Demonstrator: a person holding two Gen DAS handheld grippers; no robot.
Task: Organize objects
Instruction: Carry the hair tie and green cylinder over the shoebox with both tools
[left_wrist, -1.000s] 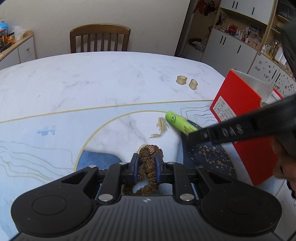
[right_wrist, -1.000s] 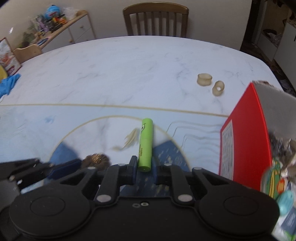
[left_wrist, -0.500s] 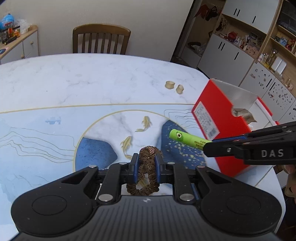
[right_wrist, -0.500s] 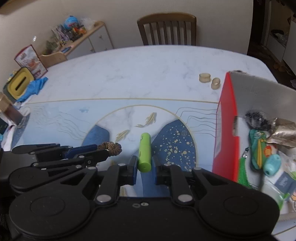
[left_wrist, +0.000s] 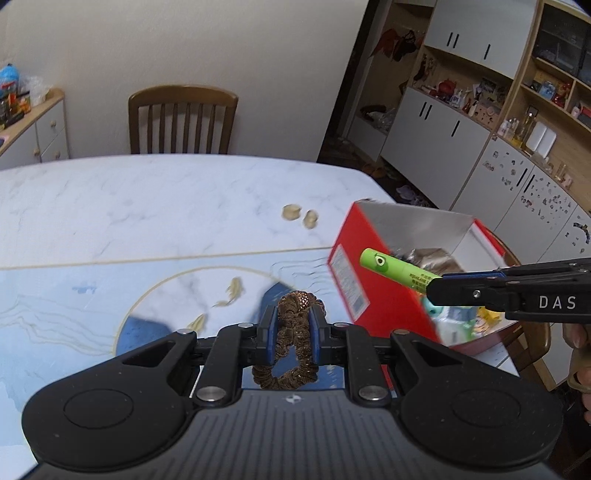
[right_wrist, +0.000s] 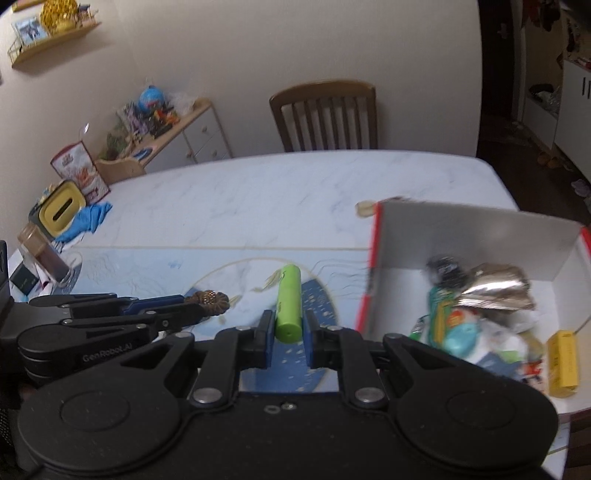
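My left gripper is shut on a brown scrunchie, held above the table; it also shows in the right wrist view. My right gripper is shut on a green tube, held in the air left of the red box. In the left wrist view the green tube sticks out over the red box, which is open and holds several small items.
Two beige rings lie on the marble table behind the box. A wooden chair stands at the far side. A jar, a blue cloth and a yellow-lidded box sit at the table's left.
Both grippers have risen and moved right toward the red box, each keeping its object. The green tube is now over the box's near wall in the left wrist view.
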